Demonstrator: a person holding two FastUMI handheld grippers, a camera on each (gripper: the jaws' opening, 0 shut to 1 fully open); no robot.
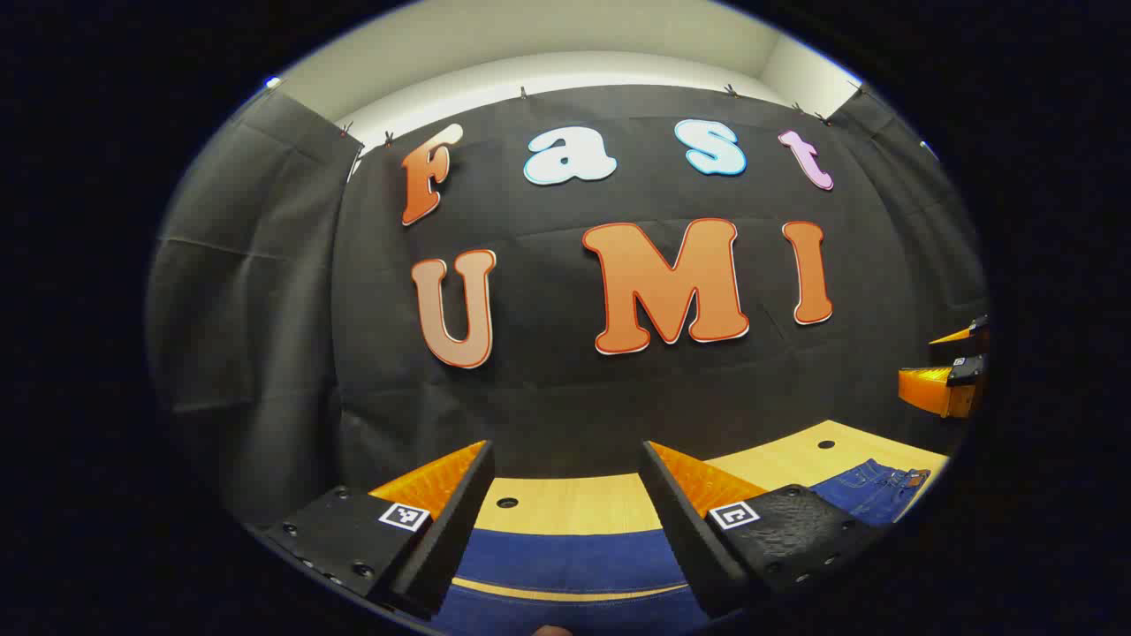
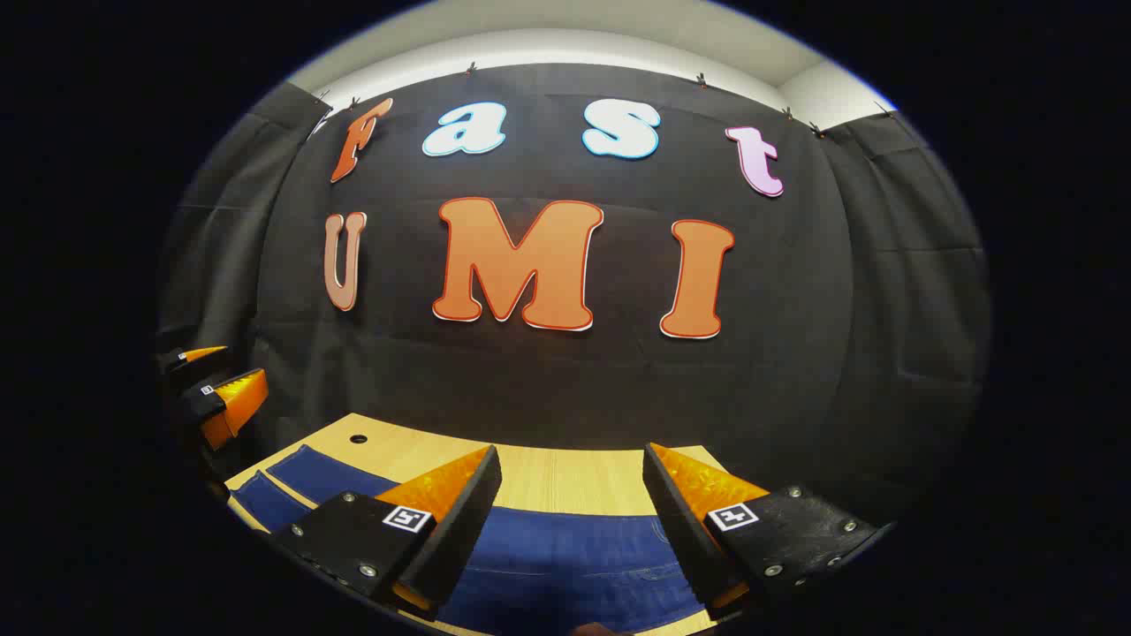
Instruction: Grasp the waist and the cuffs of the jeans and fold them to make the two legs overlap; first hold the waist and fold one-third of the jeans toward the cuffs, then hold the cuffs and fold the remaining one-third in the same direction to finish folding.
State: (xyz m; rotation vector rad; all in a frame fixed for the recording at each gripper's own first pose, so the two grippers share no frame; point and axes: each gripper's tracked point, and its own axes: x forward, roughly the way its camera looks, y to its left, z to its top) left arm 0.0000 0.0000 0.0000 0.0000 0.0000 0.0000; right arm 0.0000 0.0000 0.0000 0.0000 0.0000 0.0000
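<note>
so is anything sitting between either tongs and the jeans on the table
Nothing visible. The left tongs and the right tongs both stand open above the jeans, with only bare table beyond them.

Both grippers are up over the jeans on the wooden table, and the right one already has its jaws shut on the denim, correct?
Not quite. In the right gripper view the right gripper has its jaws wide open, with the jeans lying flat on the wooden table below and nothing between them. The rest holds: the left gripper is also above the denim, jaws open.
</note>
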